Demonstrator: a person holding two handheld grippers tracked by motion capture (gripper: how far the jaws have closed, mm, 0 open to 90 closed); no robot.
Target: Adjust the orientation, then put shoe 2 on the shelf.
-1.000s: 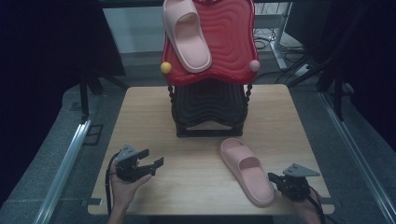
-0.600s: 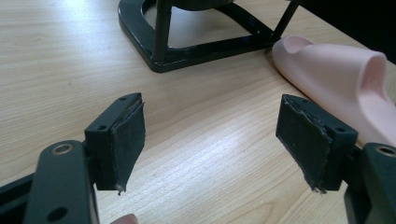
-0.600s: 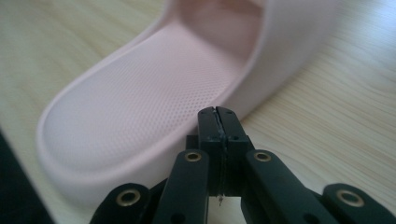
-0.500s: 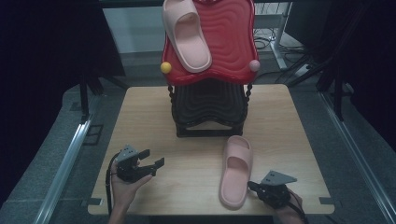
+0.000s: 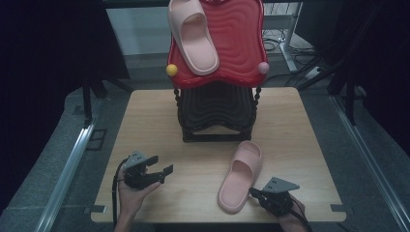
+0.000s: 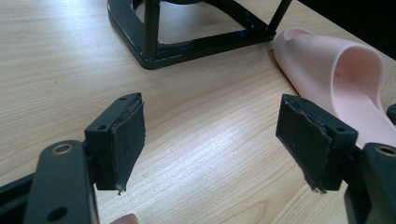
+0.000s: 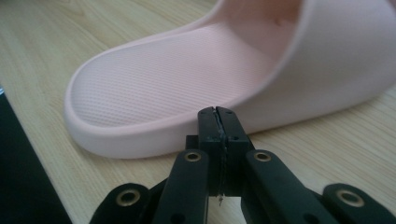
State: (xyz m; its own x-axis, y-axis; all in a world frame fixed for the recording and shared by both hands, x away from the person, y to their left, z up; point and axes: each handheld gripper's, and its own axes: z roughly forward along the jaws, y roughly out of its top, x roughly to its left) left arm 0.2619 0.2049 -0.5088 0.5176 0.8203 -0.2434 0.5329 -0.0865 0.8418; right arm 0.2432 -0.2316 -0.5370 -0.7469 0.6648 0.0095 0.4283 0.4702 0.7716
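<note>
A pink slipper (image 5: 239,176) lies on the wooden table (image 5: 300,125), its open heel end near the front edge and its toe toward the rack. My right gripper (image 5: 252,192) is shut, its closed tips (image 7: 218,112) right at the slipper's side rim (image 7: 154,140) with nothing between them. At the front left, my left gripper (image 5: 162,164) is held open above bare wood (image 6: 210,140), apart from the slipper (image 6: 345,79). A second pink slipper (image 5: 193,36) rests on the red wavy top (image 5: 237,43) of the rack.
The black rack (image 5: 215,113) stands at the table's middle back, its base (image 6: 187,42) just ahead of my left gripper. Yellow (image 5: 171,69) and pink (image 5: 263,67) balls sit at the red top's corners. Dark floor and cables surround the table.
The slipper on the table has swung round, its heel end moving left. My right gripper has shifted left along the front edge with it. My left gripper has stayed put.
</note>
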